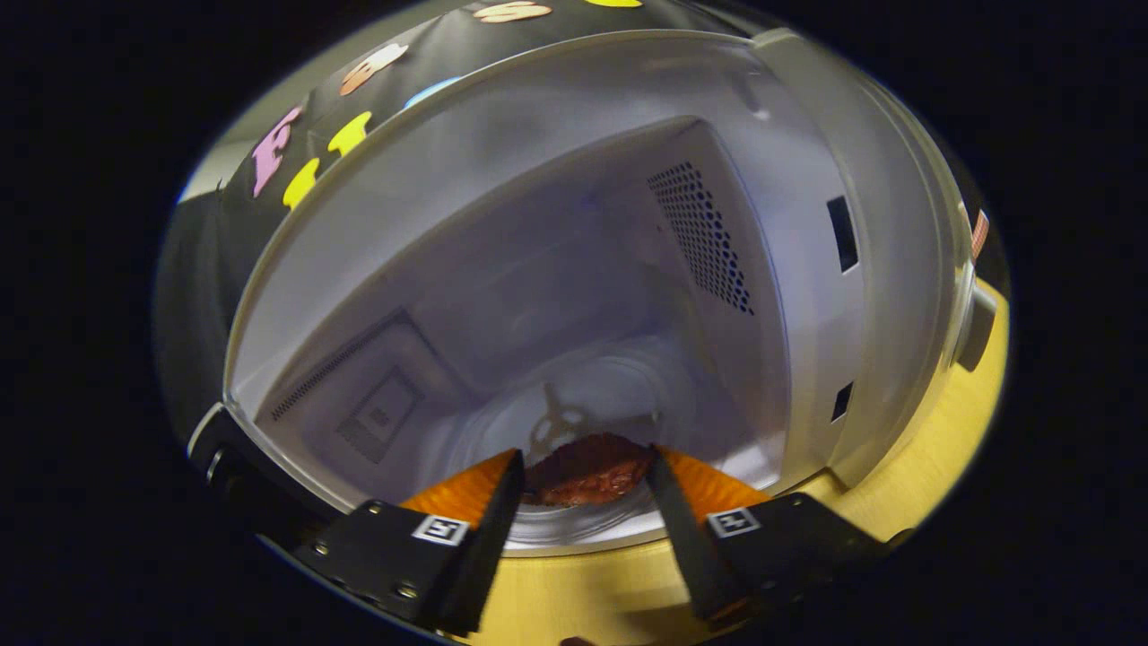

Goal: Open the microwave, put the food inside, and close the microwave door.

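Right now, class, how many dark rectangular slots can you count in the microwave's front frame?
2. The upper slot sits high on the frame, right of the perforated vent. The lower slot is nearer the table. The tongs hold the food. More may be hidden.

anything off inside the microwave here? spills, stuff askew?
Nothing stands out. The microwave is open and its cavity looks clean, with no spills on the glass turntable. The food, a dark reddish-brown piece, sits between the jaws of the gripper just over the turntable's front edge; whether they press it is unclear.
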Tool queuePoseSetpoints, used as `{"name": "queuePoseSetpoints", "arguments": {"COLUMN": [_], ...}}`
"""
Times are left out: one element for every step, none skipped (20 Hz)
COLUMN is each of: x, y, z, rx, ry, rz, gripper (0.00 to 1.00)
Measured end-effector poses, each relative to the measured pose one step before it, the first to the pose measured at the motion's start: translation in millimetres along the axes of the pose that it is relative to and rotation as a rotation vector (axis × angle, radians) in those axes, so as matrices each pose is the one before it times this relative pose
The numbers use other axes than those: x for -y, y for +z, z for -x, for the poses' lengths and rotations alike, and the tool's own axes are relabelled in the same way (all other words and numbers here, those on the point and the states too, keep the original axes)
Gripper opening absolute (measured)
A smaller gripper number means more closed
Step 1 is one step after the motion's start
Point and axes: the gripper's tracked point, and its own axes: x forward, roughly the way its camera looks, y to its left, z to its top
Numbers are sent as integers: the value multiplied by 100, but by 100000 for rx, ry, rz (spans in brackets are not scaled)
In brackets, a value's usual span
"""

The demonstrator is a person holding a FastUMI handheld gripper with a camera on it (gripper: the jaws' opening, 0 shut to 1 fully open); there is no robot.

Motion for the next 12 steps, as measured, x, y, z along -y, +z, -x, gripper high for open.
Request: {"name": "queuePoseSetpoints", "arguments": {"x": [334, 252, 217, 138, -214, -278, -406, -296, -544, -616, -491, -775], "y": [355, 614, 406, 554, 486, 492, 198, 382, 323, 403, 391, 630], "z": [-9, 146, 374, 347, 317, 491, 540, 510, 844, 893, 1042, 1192], "rx": [2041, 2574, 2870, 1899, 1052, 269, -126, -140, 0, 27, 232, 1182], "ry": [-2610, -1097, -2215, -1405, 1120, 1783, 1305, 967, 1542, 1393, 1532, 2026], "rz": [6246, 4888, 4746, 3973, 1348, 51, -202, -54, 43, 519, 1078, 1523], "gripper": [82, 97, 97, 97, 97, 97, 97, 97, 97, 97, 97, 97]}}
